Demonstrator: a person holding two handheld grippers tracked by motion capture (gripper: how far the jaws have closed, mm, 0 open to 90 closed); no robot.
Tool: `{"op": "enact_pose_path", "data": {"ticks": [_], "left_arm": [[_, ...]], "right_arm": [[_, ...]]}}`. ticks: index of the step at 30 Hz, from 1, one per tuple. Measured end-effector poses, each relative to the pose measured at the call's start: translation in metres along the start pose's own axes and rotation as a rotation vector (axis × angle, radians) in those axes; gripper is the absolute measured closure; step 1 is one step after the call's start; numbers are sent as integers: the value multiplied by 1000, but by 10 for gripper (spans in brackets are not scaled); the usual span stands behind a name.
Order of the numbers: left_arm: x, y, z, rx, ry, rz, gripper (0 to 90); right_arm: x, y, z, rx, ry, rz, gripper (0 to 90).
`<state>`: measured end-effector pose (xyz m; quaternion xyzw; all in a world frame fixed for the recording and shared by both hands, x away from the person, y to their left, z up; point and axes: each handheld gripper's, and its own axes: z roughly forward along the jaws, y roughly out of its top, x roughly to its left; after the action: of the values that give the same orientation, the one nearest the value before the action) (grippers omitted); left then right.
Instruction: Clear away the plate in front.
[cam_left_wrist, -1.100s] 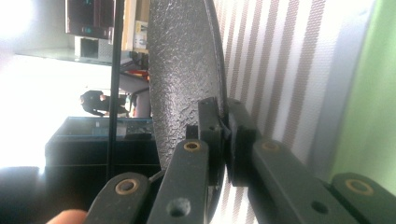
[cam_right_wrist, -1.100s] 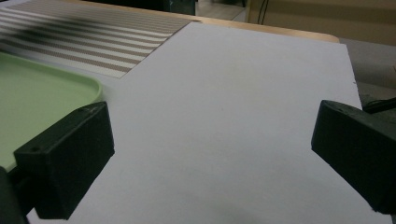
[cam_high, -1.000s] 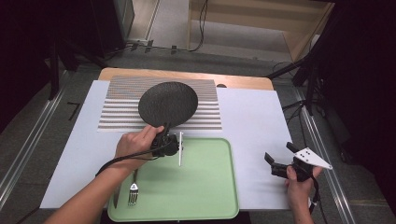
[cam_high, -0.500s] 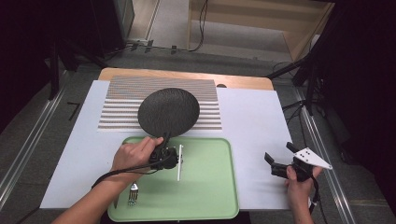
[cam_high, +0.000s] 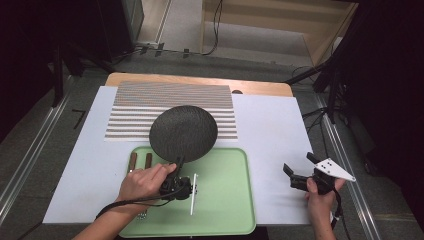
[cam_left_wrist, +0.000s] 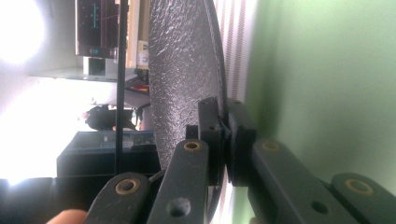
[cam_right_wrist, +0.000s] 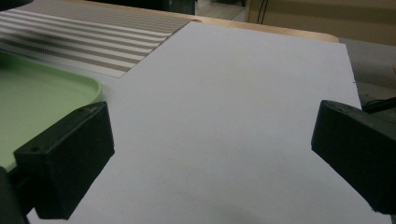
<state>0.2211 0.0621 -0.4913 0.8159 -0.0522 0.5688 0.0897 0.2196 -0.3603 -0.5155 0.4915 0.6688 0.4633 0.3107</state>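
Carried toward the surface's near edge, one round black textured plate (cam_high: 183, 132) stays clenched by its rim in the left tool (cam_high: 176, 167); the left gripper view shows that pinch (cam_left_wrist: 224, 140). Right tool (cam_high: 296, 175) gapes, empty.

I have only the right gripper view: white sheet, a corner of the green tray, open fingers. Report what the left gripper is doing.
Observer: The left gripper is shut on the rim of a dark round plate, fingers pinching it from both faces.
Operator: Tell me where that plate sits over the table.
Observer: In the high view it overlaps the far edge of the tray and the near edge of the striped mat.
Operator: List anything lying on the tray near that gripper.
Observer: A thin white stick lies on the tray, just right of the gripper.
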Motion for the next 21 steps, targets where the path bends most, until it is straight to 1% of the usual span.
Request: {"op": "enact_pose_path", "data": {"ticks": [5,9,11,12,15,17,21], "left_arm": [[-9,1,-11,-10,-3,-2,868],[-15,3,-18,-15,-9,7,868],[-19,4,-22,-22,-8,15,868],[-21,5,-25,-17,-12,23,868],[-29,7,-34,-31,-24,38,868],[-34,8,-39,-38,-33,36,867],[-42,11,-48,-41,-31,54,867]], "right_arm": [[0,0,0,0,1,-3,0],[0,0,0,0,0,-1,0],[0,0,0,0,1,-4,0],[0,0,0,0,1,-4,0],[0,0,0,0,0,0,0],[0,0,0,0,0,-3,0],[0,0,0,1,0,-5,0]]}}
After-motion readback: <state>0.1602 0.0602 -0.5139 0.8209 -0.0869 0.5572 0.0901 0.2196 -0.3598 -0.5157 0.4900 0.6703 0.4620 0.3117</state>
